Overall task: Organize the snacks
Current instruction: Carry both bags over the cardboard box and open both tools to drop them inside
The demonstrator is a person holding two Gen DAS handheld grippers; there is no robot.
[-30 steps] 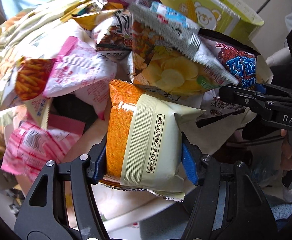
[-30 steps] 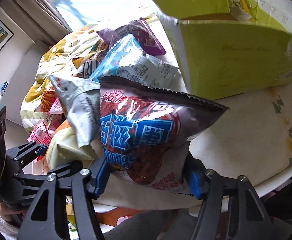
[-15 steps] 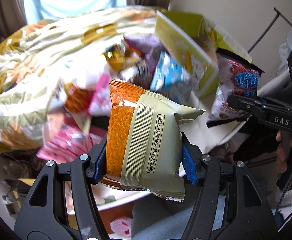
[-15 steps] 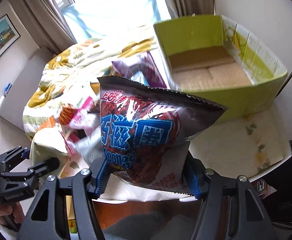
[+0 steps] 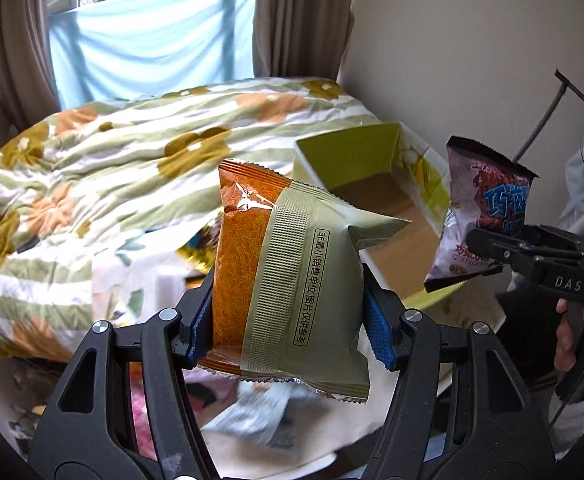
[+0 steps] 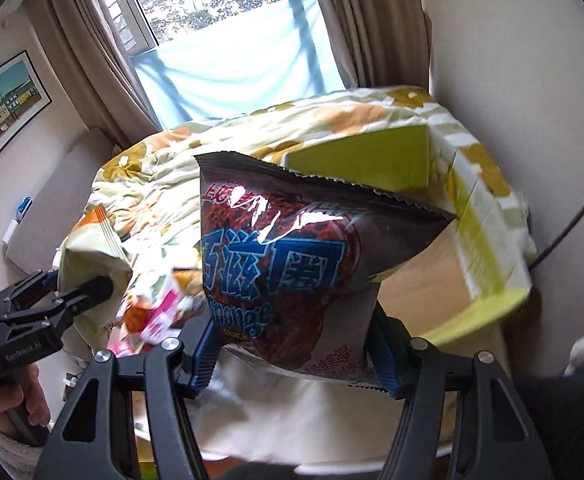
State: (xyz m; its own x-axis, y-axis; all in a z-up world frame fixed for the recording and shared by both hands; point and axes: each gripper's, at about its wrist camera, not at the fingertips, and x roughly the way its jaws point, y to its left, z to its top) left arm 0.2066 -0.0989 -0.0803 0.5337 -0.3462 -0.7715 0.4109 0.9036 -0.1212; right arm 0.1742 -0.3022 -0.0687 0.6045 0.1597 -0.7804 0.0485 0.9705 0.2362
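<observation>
My left gripper [image 5: 288, 332] is shut on an orange and pale green snack bag [image 5: 284, 276], held upright in the air. My right gripper [image 6: 292, 360] is shut on a dark brown snack bag with blue lettering [image 6: 292, 264]. That brown bag [image 5: 483, 216] also shows at the right of the left wrist view, and the orange bag [image 6: 92, 248] shows at the left of the right wrist view. An open yellow-green cardboard box [image 5: 371, 168] lies below and ahead; its brown floor is bare where it shows. Blurred loose snack packs [image 6: 160, 316] lie lower down on the table.
A flowered quilt [image 5: 112, 168] covers the bed behind the table. The white table top [image 6: 292, 420] shows below my grippers. A wall stands at the right, and a window with curtains at the back. A person's hand [image 6: 16, 400] holds the left gripper's handle.
Both grippers have risen with their bags, well above the snack pile. The pile has dropped out of close view, and the box's open inside and the bed now show.
</observation>
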